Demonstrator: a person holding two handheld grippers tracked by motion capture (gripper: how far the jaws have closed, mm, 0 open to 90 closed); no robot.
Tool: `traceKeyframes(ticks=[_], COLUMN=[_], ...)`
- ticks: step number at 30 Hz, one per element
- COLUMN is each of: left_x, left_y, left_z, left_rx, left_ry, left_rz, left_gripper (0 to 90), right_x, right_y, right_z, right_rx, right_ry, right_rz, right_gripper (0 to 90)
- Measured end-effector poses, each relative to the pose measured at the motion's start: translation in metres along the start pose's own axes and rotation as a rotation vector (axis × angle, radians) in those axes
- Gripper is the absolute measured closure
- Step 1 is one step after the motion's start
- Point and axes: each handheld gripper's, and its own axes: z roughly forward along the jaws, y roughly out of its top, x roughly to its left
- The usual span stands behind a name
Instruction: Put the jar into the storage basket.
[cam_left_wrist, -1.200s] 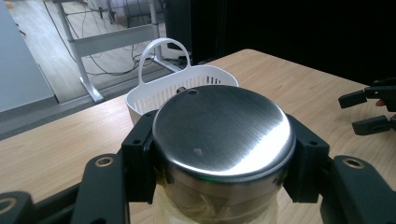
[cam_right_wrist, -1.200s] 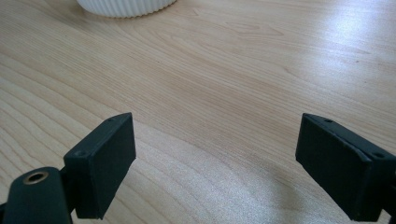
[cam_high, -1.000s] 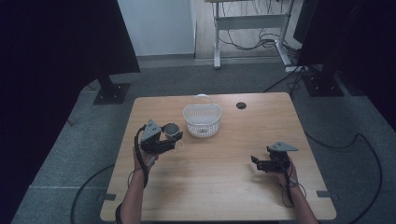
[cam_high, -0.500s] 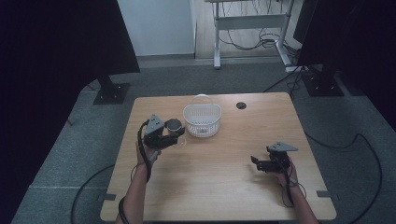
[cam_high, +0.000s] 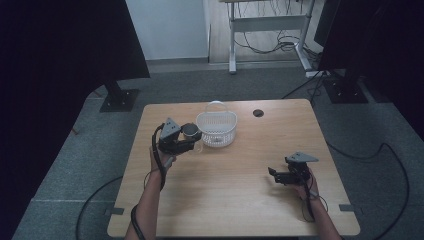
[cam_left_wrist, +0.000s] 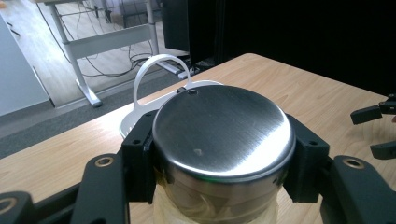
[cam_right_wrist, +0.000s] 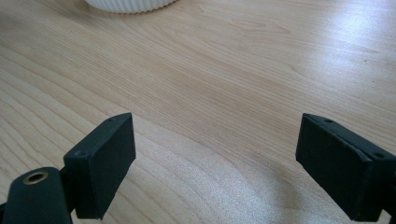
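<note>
One jar (cam_high: 192, 134) with a steel lid is seen left of centre in the high view, just beside one white basket (cam_high: 217, 129) on the table (cam_high: 235, 195). It is clamped between the jaws of the left gripper (cam_high: 186, 142), while the right gripper (cam_high: 274, 175), at lower right, is held wide apart over bare wood, with nothing touched.

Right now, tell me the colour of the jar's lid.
Brushed silver metal lid, clearest in the left gripper view.
</note>
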Motion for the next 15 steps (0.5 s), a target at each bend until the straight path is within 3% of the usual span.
traceKeyframes(ticks=[6, 15], left_x=[0.002, 0.000], left_y=[0.001, 0.015], left_z=[0.008, 0.016], left_rx=[0.020, 0.012], left_ry=[-0.003, -0.012], left_rz=[0.005, 0.018], left_gripper=[39.4, 39.4], right_x=[0.000, 0.000], right_y=[0.000, 0.000], right_z=[0.000, 0.000], right_rx=[0.004, 0.007], right_ry=[0.004, 0.006], right_rz=[-0.001, -0.003], right_gripper=[11.7, 11.7])
